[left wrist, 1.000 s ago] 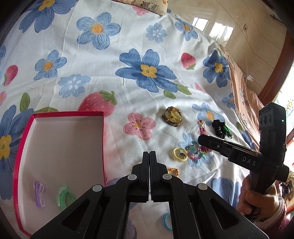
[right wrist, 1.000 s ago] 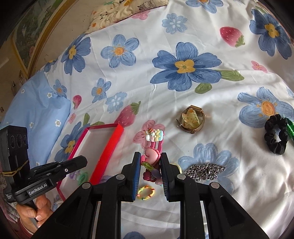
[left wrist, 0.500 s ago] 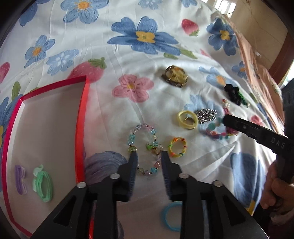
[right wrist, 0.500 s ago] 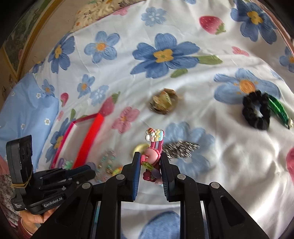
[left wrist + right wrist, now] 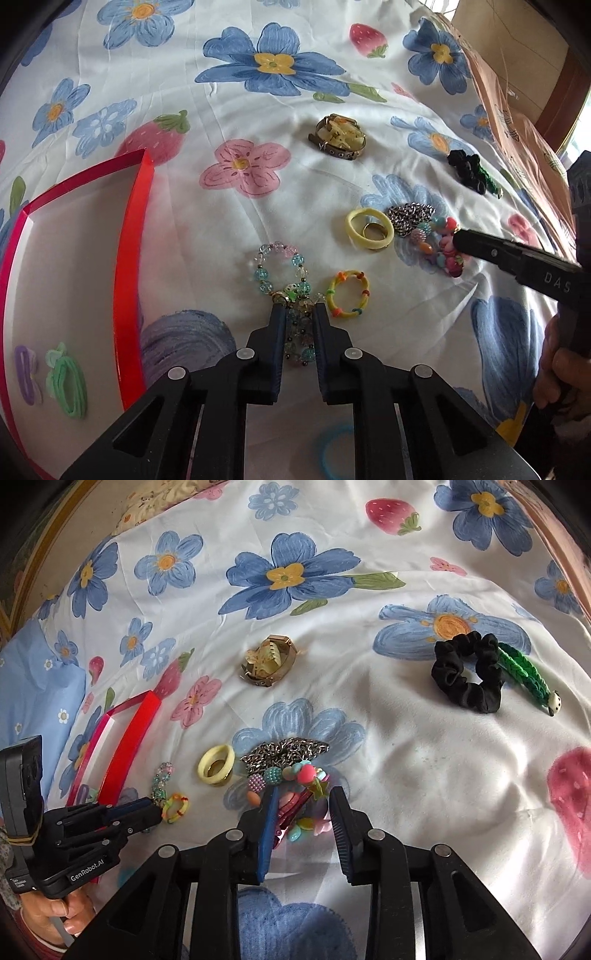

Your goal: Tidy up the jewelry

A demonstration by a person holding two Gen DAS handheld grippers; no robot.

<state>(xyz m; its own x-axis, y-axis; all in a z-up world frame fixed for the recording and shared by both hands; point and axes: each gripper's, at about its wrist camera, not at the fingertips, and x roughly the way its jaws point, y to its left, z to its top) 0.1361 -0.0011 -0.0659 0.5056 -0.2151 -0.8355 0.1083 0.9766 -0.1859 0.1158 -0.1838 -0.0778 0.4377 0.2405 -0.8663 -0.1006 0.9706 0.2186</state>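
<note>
The left gripper (image 5: pixel 299 314) has its jaws close together around the near end of a clear glass bead bracelet with blue and pink beads (image 5: pixel 282 277). They have just been closing, and the beads sit pinched between the pads. The bracelet lies on the white bedsheet with blue flowers (image 5: pixel 229 110), just beside the red-rimmed box with a white floor (image 5: pixel 129 266). Squeezed thin, its long way runs from the gripper out toward the pink flower.

The right gripper (image 5: pixel 303 808) has just been opening. Its jaws stand apart over a pink hair clip (image 5: pixel 291 805) and a string of bright round beads (image 5: pixel 284 775), and I cannot tell if a pad touches them. The clip points up and away from this gripper.

This looks like the picking-up step. Next, the left gripper should lift the bracelet gently and carry it over the red rim, to land near the green hair tie (image 5: pixel 68 384) and the purple hair tie (image 5: pixel 26 373).
</note>
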